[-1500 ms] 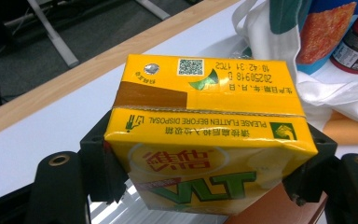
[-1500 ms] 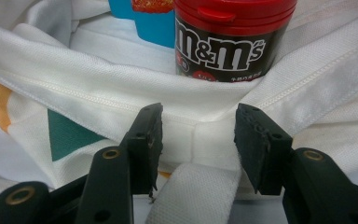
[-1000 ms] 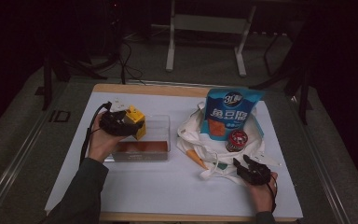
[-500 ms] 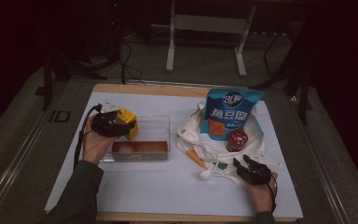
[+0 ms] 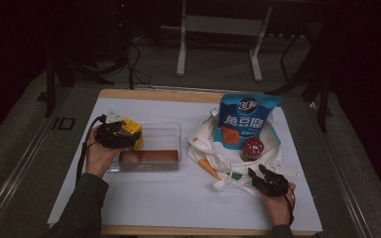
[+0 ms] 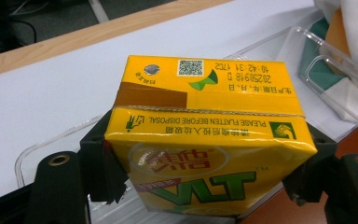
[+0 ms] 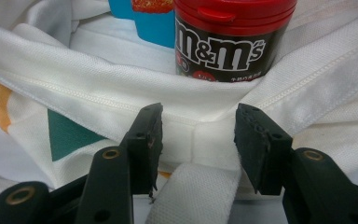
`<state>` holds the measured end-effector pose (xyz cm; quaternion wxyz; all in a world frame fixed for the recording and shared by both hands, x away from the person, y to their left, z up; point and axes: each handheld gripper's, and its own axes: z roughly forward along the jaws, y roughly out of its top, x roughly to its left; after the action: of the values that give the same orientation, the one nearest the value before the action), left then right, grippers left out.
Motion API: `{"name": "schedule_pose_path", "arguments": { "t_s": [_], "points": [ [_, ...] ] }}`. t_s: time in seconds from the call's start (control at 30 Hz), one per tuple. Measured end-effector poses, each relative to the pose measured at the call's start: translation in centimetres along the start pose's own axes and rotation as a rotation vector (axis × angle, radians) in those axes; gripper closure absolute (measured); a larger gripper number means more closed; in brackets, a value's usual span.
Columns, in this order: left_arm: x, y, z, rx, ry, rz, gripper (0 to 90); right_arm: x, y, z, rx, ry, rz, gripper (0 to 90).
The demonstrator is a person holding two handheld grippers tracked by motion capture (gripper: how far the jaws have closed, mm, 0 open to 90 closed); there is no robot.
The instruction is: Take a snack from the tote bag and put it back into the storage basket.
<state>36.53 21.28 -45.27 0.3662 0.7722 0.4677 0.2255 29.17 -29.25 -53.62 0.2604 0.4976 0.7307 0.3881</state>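
A yellow drink carton (image 5: 134, 133) hangs at the left end of a clear plastic container (image 5: 164, 128), and my left gripper (image 5: 124, 135) is shut on it. In the left gripper view the carton (image 6: 205, 112) fills the gap between the two jaws, and the left gripper (image 6: 205, 177) presses on both its sides. My right gripper (image 5: 259, 172) stands open at the near edge of a white tote bag (image 5: 206, 144). The right gripper (image 7: 198, 126) points at the bag's hem (image 7: 98, 88), and a white strap (image 7: 196, 198) lies between its jaws.
A brown block (image 5: 149, 157) lies along the container's near side. On the tote bag stand a blue snack bag (image 5: 247, 119) and a red-lidded M&M's tub (image 5: 252, 148), which is close ahead of the right gripper (image 7: 223, 42). White paper covers the table (image 5: 178, 203).
My left gripper has moved a little to the left and lower with the carton, which uncovers more of the brown block. The right gripper has kept still.
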Motion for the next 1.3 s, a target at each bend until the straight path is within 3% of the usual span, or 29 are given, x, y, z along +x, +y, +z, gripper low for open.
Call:
{"name": "schedule_pose_path", "arguments": {
  "t_s": [0.4, 1.3],
  "points": [
    [0.4, -1.1, 0.3, 0.019, 0.031, -0.023, 28.4, 0.0, 0.0, 0.0, 0.000, 0.000, 0.000, 51.9],
    [1.4, -3.5, -0.8, 0.041, 0.110, -0.058, 28.0, 0.0, 0.0, 0.0, -0.001, -0.001, -0.001, 51.8]
  ]
}}
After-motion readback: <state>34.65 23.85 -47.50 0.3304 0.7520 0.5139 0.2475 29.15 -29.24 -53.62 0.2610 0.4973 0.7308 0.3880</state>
